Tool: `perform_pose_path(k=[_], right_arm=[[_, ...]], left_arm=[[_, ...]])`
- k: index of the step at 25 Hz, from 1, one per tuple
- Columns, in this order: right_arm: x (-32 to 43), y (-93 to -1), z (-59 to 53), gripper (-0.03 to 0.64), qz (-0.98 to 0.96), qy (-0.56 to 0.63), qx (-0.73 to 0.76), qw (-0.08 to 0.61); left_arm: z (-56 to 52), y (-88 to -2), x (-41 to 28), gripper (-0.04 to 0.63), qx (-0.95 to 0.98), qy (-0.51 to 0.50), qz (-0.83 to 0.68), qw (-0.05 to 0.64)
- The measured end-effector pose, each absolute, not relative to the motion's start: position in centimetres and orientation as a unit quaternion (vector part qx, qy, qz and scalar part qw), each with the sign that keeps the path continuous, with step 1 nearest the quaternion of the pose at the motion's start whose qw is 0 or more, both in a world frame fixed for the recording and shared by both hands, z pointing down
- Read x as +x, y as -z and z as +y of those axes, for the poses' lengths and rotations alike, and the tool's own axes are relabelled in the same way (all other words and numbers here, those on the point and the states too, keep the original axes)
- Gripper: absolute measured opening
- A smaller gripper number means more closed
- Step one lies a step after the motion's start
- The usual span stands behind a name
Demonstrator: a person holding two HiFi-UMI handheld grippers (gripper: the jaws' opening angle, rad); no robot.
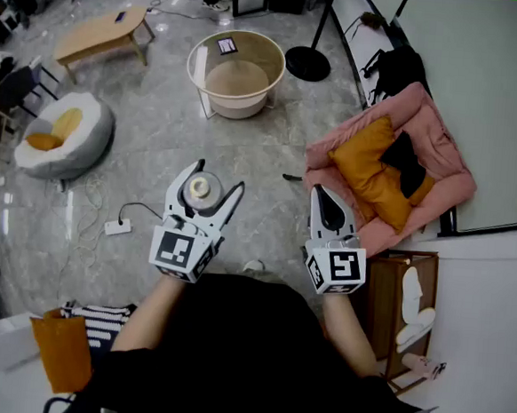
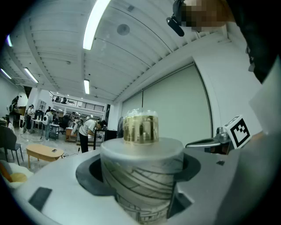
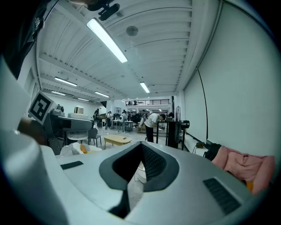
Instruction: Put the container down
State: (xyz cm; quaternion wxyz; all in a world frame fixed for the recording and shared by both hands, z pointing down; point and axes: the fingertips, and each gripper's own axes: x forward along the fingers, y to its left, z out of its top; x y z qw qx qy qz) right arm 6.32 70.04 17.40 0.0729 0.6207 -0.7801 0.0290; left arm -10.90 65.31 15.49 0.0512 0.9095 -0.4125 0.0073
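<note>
Cylindrical line-patterned container [image 2: 140,184], ribbed golden cap [image 2: 140,128]

I can't read any words or numbers here. The cube [image 1: 177,250] on the left gripper [image 1: 219,176] shows a black and white square pattern, not letters. The cube [image 1: 343,267] on the right gripper [image 1: 322,193] shows one too. The container [image 2: 140,180] has thin dark lines drawn on its side, but no word.

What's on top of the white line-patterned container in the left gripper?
A shiny gold round cap sits on the white line-patterned cylindrical container, which the left gripper holds. The contents are hidden beneath that cap.
</note>
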Motion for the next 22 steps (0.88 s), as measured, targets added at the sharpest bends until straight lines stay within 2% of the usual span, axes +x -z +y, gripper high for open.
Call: perform_pose_path(k=[11,22], right_arm=[[8.1,-17.6,70.2,0.021,-0.789,-0.026,0.61,0.071],[10.7,-19.0,65.5,0.021,-0.78,-0.038,0.621,0.067]], left_arm=[[66.0,-15.4,-9.0,0.35,0.908,-0.015,-0.415,0.059],[61.1,-16.7,-6.2,0.35,0.912,-0.02,-0.405,0.061]])
